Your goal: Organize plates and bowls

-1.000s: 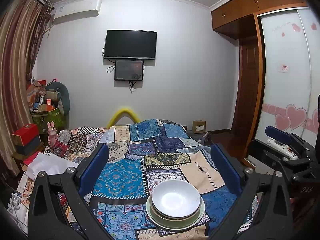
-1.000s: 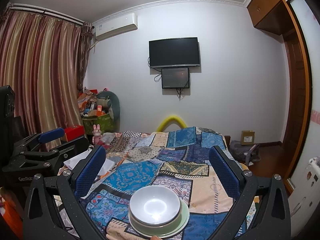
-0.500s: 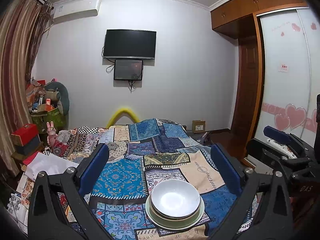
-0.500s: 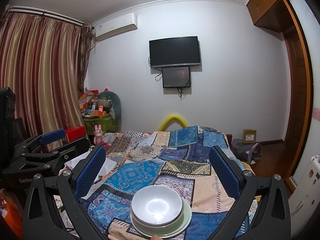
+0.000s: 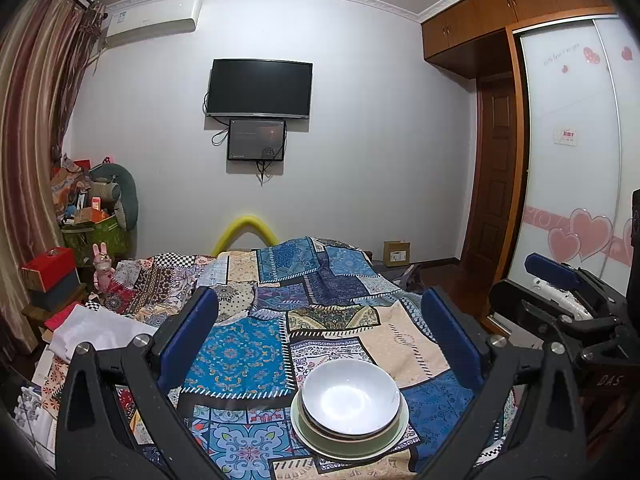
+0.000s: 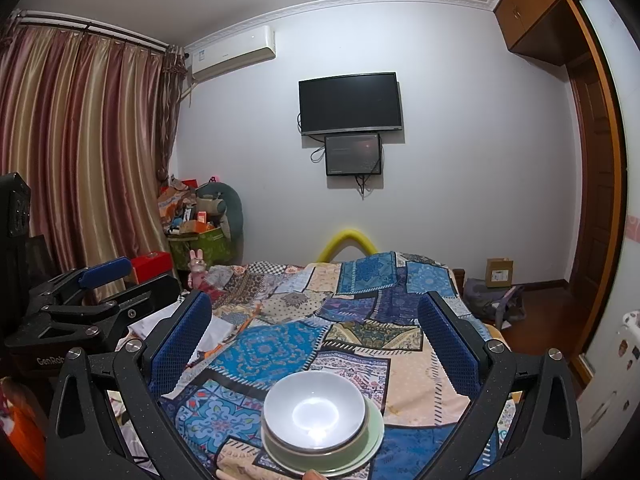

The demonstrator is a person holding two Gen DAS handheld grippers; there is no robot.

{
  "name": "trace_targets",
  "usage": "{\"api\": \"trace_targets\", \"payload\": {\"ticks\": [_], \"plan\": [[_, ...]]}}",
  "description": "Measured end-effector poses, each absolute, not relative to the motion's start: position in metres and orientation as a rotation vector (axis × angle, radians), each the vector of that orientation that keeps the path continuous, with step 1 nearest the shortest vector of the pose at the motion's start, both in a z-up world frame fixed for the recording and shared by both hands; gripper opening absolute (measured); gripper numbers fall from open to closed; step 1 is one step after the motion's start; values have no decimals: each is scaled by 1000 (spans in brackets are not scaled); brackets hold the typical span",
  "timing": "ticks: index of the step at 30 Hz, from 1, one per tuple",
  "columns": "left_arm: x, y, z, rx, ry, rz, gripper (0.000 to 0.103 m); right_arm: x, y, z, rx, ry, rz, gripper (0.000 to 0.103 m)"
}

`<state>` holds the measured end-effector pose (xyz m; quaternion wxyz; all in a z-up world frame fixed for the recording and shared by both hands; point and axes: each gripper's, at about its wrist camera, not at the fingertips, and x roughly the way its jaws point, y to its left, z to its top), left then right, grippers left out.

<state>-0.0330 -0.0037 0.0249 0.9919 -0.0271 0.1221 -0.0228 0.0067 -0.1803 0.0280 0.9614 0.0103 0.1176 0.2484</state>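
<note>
I have both grippers held above the near end of the bed, looking along it toward the far wall. My left gripper (image 5: 320, 344) has its blue-padded fingers (image 5: 188, 336) spread wide with nothing between them, and my right gripper (image 6: 316, 344) is spread just as wide and empty too.

The stack of dishes sits on the patchwork quilt in blues and creams (image 5: 248, 356) close to the near edge of the bed. A glossy white ceramic bowl (image 5: 351, 397) is on top, nested in a darker-rimmed bowl (image 5: 320, 429) of which I see only the rim, and both rest on a pale green round plate (image 5: 396, 434). In the right wrist view the same white bowl (image 6: 314, 410) sits low between my fingers, the green plate (image 6: 374, 438) showing on its right side. Neither gripper touches the stack.

From the right wrist view, my left gripper (image 6: 96, 284) shows at the left edge, beside the bed. From the left wrist view, my right gripper (image 5: 560, 280) shows at the right edge.

Beyond the far edge of the bed a black flat television (image 5: 260, 89) hangs on the wall.
</note>
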Motion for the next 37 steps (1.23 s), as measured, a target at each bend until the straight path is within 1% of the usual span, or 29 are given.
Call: {"api": "trace_targets", "payload": {"ticks": [37], "plan": [[-26, -9, 19, -68, 280, -83, 103, 13, -186, 26, 40, 262, 502, 103]]}}
